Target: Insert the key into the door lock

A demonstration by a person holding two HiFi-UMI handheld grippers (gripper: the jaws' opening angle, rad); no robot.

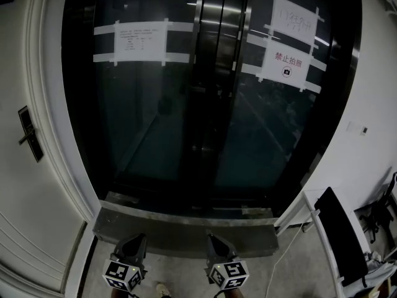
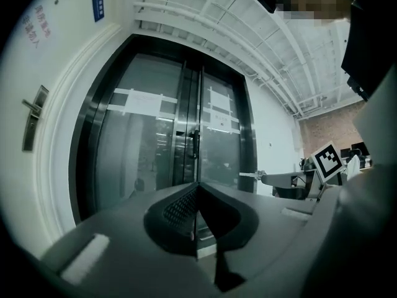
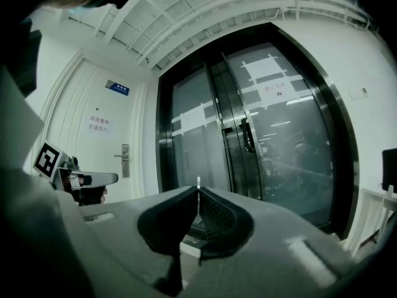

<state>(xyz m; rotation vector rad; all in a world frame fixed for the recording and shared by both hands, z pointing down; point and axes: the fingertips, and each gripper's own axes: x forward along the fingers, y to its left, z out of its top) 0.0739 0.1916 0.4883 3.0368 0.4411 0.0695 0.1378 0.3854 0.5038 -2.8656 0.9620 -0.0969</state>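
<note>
I face a dark glass double door (image 1: pixel 211 104) with a vertical pull handle (image 3: pixel 247 135) at its middle seam. To its left, a white door carries a lever handle on a dark lock plate (image 1: pixel 30 133), also seen as the lock plate (image 3: pixel 124 160). My right gripper (image 3: pixel 198 191) is shut on a small silver key (image 3: pixel 198 180), whose tip pokes out past the pads and points level at the glass door. My left gripper (image 2: pixel 198 185) is shut with nothing visible between its pads. Both sit low in the head view, left gripper (image 1: pixel 136 239) and right gripper (image 1: pixel 216 239), short of the doorway.
A grey threshold slab (image 1: pixel 186 225) lies in front of the glass door. Papers are taped on the glass: one sheet (image 1: pixel 141 42) on the left pane, a notice (image 1: pixel 291 42) on the right. A dark panel on a white frame (image 1: pixel 338 234) stands at the right wall.
</note>
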